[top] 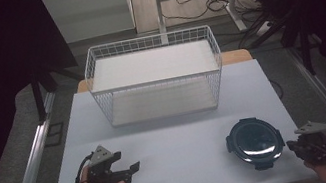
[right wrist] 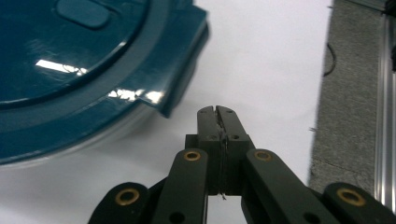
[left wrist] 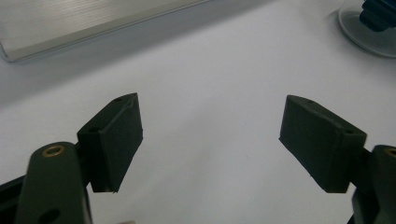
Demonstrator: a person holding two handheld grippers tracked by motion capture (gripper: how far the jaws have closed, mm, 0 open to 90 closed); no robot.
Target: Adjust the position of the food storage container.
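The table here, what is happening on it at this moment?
A person works at the table with a gripper in each hand. The right gripper, its jaws shut on nothing, sits close beside a round container with a dark blue lid, not touching it. The left gripper rests on the table's left side with jaws open and nothing between them. A white wire basket stands at the far side.

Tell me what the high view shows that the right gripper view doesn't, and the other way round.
High view alone: the white wire basket at the table's far side, and the left gripper with its jaws apart over bare tabletop. Right gripper view alone: the right gripper up close, its jaws pressed together with nothing between them, just short of a latch tab on the lid's rim. Both share the round dark-teal lidded container and the white table.
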